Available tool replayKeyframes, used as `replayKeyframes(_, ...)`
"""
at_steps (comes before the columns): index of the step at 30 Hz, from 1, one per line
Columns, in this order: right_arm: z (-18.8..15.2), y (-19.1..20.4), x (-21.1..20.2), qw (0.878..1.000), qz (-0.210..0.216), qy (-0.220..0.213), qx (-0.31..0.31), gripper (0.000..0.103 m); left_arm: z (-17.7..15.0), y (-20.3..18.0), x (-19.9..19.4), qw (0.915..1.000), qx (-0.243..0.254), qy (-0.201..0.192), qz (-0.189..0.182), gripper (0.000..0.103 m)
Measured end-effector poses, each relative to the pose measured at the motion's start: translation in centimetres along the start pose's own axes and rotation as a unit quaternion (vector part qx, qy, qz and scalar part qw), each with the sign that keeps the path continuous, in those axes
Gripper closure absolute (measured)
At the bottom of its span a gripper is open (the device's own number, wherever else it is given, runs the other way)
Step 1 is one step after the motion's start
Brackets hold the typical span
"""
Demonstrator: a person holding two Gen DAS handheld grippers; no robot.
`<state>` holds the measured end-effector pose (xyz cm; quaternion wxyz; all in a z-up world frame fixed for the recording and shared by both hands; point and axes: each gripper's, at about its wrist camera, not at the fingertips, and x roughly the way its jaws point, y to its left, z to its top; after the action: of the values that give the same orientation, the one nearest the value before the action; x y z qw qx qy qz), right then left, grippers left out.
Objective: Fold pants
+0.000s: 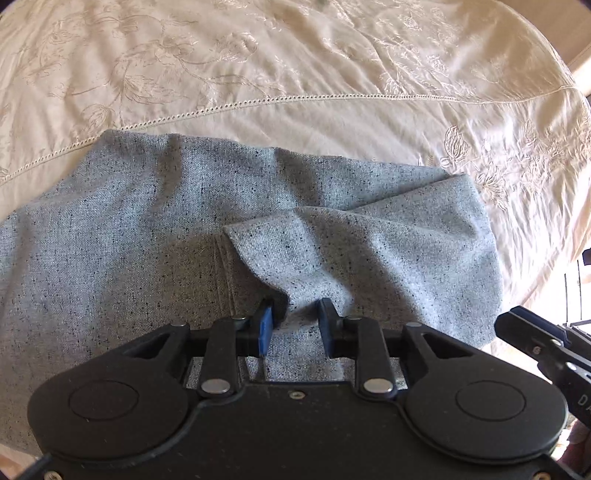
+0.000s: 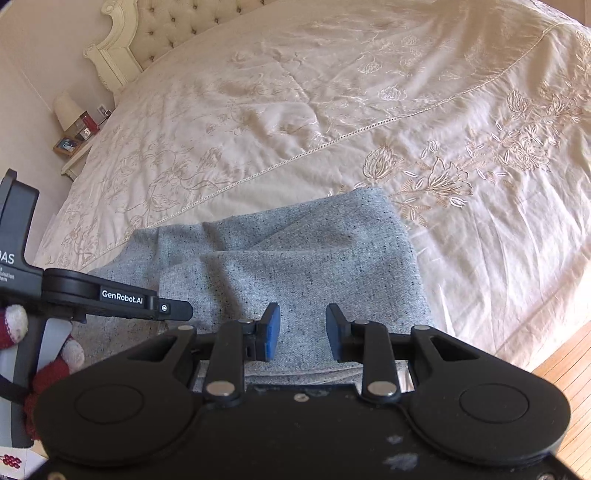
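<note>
Grey speckled pants (image 1: pixel 147 229) lie partly folded on a cream embroidered bedspread (image 1: pixel 295 55). A raised fold of the cloth (image 1: pixel 306 258) runs down between my left gripper's (image 1: pixel 295 317) blue-padded fingers, which stand a little apart around it. In the right wrist view the pants (image 2: pixel 295 258) lie under my right gripper (image 2: pixel 303 328), whose fingers are open with nothing between them, just above the cloth. The left gripper's body (image 2: pixel 110 295) shows at the left of that view. The right gripper's body (image 1: pixel 546 350) shows at the right edge of the left wrist view.
A tufted cream headboard (image 2: pixel 147 33) stands at the far end. A bedside table with a lamp (image 2: pixel 70 110) and small frames is at the far left. Wooden floor (image 2: pixel 569 354) shows past the bed's right edge. The bedspread (image 2: pixel 332 110) stretches beyond the pants.
</note>
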<state>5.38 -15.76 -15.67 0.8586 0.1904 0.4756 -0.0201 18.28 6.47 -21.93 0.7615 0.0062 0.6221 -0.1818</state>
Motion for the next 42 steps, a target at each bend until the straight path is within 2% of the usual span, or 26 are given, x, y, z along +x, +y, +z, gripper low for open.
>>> replayKeyframes(2, 0.2, -1.2, -0.2, 1.0, 0.005, 0.004, 0.009, 0.073, 0.1, 0.0, 0.8, 0.9998, -0.007, 0.02, 0.001, 0.068)
replayKeyframes(5, 0.7, -3.1, -0.3, 1.0, 0.003, 0.018, 0.011, 0.073, -0.5, 0.2, 0.2, 0.9988, -0.018, 0.034, -0.029, 0.098)
replayKeyframes(7, 1.1, -4.4, -0.3, 1.0, 0.0, 0.024, 0.007, 0.073, -1.3, 0.8, -0.7, 0.9984, -0.015, 0.029, -0.046, 0.098)
replayKeyframes(9, 1.5, -5.5, -0.3, 1.0, -0.002, 0.031, 0.007, 0.073, -2.0, 1.7, -1.0, 0.9986, -0.021, 0.04, -0.027, 0.1)
replayKeyframes(12, 2.3, -7.0, 0.0, 0.999, -0.004, 0.039, 0.003, 0.073, -2.8, 3.5, -0.8, 0.9971, -0.055, 0.054, -0.001, 0.102)
replayKeyframes(15, 3.8, -7.8, 0.6, 0.999, 0.002, 0.04, -0.004, 0.073, -3.4, 4.6, -0.8, 0.9943, -0.086, 0.055, 0.032, 0.102)
replayKeyframes(17, 5.1, -7.7, 1.3, 0.999, 0.013, 0.04, -0.014, 0.073, -3.5, 4.7, -1.3, 0.9922, -0.11, 0.043, 0.04, 0.102)
replayKeyframes(20, 7.0, -7.2, 2.3, 0.998, 0.03, 0.041, -0.033, 0.073, -3.2, 4.0, -2.6, 0.991, -0.133, 0.002, 0.013, 0.093)
replayKeyframes(21, 7.4, -7.0, 2.6, 0.998, 0.037, 0.042, -0.037, 0.073, -3.0, 3.5, -2.8, 0.9906, -0.137, -0.01, 0.003, 0.081)
replayKeyframes(22, 7.9, -6.8, 2.9, 0.997, 0.043, 0.043, -0.041, 0.073, -2.7, 3.1, -2.9, 0.9903, -0.138, -0.018, 0.0, 0.075)
replayKeyframes(23, 8.2, -6.6, 3.1, 0.997, 0.047, 0.045, -0.046, 0.073, -2.4, 2.4, -3.0, 0.9902, -0.137, -0.027, 0.005, 0.062)
replayKeyframes(24, 8.4, -6.5, 3.3, 0.996, 0.051, 0.046, -0.05, 0.073, -2.2, 1.9, -3.0, 0.9908, -0.131, -0.035, 0.01, 0.057)
replayKeyframes(28, 8.7, -6.2, 3.6, 0.995, 0.065, 0.053, -0.059, 0.073, -1.4, 0.1, -2.0, 0.994, -0.098, -0.036, 0.032, 0.057)
replayKeyframes(31, 8.5, -6.5, 3.5, 0.994, 0.066, 0.056, -0.062, 0.073, -1.3, -0.2, -1.8, 0.9941, -0.095, -0.035, 0.04, 0.058)
replayKeyframes(36, 8.5, -7.8, 3.1, 0.995, 0.063, 0.055, -0.053, 0.073, -2.6, 0.2, -3.8, 0.991, -0.111, -0.072, 0.022, 0.058)
replayKeyframes(42, 8.4, -8.5, 3.1, 0.995, 0.059, 0.056, -0.049, 0.073, -2.4, 0.2, -4.2, 0.9915, -0.102, -0.08, -0.003, 0.058)
